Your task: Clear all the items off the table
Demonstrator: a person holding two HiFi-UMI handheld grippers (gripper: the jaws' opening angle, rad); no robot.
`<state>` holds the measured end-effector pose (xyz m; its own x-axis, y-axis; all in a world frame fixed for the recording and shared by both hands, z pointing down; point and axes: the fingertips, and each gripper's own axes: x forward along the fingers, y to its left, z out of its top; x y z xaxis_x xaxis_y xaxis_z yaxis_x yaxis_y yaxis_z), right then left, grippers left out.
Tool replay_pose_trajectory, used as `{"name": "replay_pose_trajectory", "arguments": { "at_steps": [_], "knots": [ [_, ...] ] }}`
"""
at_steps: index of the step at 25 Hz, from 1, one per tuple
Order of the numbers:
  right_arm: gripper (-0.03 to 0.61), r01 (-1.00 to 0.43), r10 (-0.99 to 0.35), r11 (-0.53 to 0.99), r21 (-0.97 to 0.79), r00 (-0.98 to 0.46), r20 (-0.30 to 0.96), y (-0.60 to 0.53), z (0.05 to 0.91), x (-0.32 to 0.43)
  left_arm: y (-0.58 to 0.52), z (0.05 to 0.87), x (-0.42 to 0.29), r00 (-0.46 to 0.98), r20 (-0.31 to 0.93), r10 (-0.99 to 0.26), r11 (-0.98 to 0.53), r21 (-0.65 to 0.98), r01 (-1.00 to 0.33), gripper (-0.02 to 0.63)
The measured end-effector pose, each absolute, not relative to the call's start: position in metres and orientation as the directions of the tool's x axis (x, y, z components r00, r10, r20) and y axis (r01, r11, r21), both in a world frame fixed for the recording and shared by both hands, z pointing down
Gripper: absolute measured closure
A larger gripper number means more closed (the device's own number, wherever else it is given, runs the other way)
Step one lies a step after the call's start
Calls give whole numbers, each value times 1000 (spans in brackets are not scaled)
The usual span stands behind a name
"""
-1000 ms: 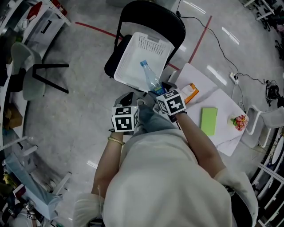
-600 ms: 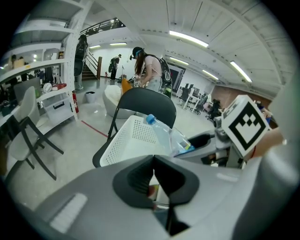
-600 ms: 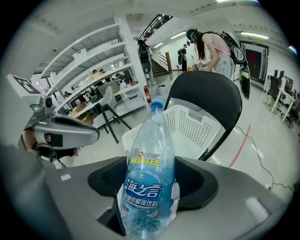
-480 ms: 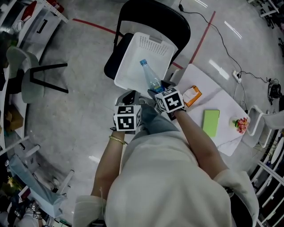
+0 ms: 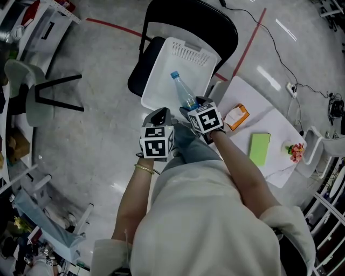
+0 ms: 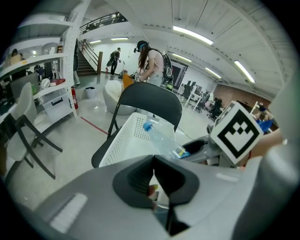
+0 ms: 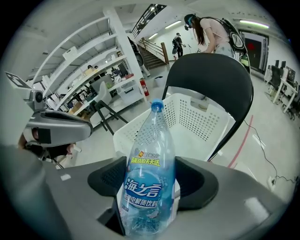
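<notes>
My right gripper is shut on a clear water bottle with a blue cap and blue label. The bottle leans over the near edge of a white perforated basket that sits on a black folding chair. My left gripper is shut with nothing between its jaws, just left of the right one and short of the basket. On the small white table lie an orange packet, a green box and a small flower bunch.
A grey chair stands on the floor at left, shelving behind it. A cable and power strip run across the floor beyond the table. Another white chair is at the right edge. People stand far off.
Both grippers have shifted slightly toward the basket and lower, the right one carrying the bottle along. The grip is unchanged.
</notes>
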<state>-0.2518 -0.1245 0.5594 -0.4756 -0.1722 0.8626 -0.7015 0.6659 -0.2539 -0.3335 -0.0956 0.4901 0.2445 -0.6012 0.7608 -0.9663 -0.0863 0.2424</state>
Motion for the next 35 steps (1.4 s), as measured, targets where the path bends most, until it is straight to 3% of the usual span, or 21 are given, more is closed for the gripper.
{"name": "replay_pose_trajectory", "arguments": {
  "at_steps": [16, 22, 27, 29, 31, 35],
  "knots": [
    [253, -725, -183, 633, -272, -481, 858, -130, 566, -257, -104, 495, -336, 257, 760, -597, -87, 257, -963, 604],
    [299, -725, -193, 634, -271, -487, 852, -126, 561, -256, -101, 492, -333, 258, 757, -600, -90, 257, -962, 604],
    [390, -713, -194, 644, -278, -504, 842, -120, 553, -256, -98, 492, -332, 256, 756, -603, -89, 255, -963, 604],
    [464, -720, -216, 640, -269, -504, 836, -121, 548, -254, -96, 490, -331, 255, 755, -604, -90, 254, -963, 604],
    [580, -731, -245, 634, -253, -500, 831, -122, 543, -251, -95, 489, -331, 255, 753, -606, -89, 254, -963, 604],
    [580, -731, -270, 638, -242, -506, 819, -122, 533, -249, -93, 486, -330, 256, 748, -612, -90, 256, -962, 604]
  ]
}}
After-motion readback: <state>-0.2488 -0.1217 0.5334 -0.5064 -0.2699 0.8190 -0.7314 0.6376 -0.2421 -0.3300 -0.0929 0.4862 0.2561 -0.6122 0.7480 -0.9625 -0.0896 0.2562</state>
